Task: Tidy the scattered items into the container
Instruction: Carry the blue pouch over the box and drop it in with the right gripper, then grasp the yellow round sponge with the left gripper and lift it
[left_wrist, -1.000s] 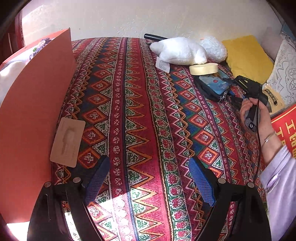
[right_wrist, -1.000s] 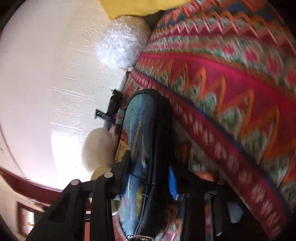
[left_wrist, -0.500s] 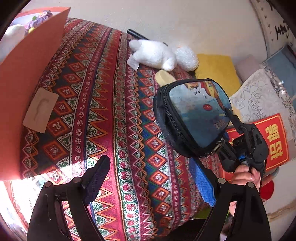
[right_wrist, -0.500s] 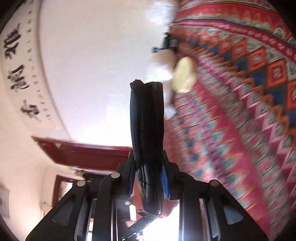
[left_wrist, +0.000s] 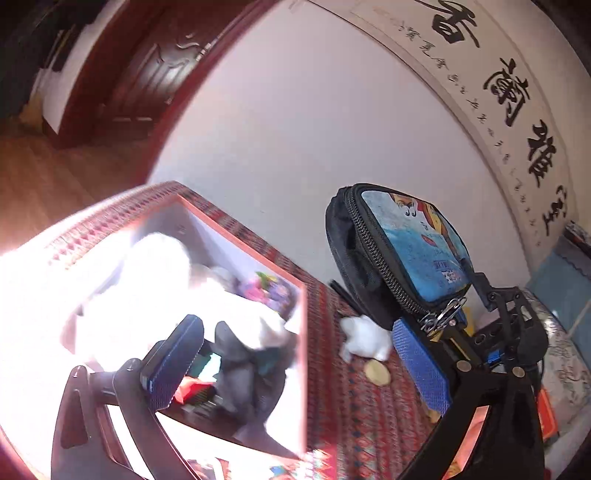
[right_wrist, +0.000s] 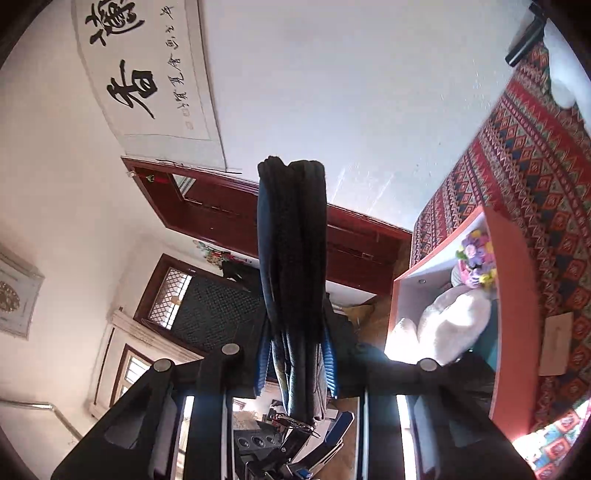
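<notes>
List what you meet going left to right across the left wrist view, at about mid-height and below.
Orange-walled container with white plush inside → small white plush toy on the patterned cloth → black and blue zip pouch → right hand-held gripper clamped on the pouch's lower end.

The orange box (left_wrist: 258, 258) at lower left of the left wrist view is standing open on top, though a white plush toy (left_wrist: 162, 258) and other things (washed out by glare) are filling much of it. At centre right, the zip pouch (left_wrist: 402, 251) is hanging in the air, blocking passage there.
</notes>
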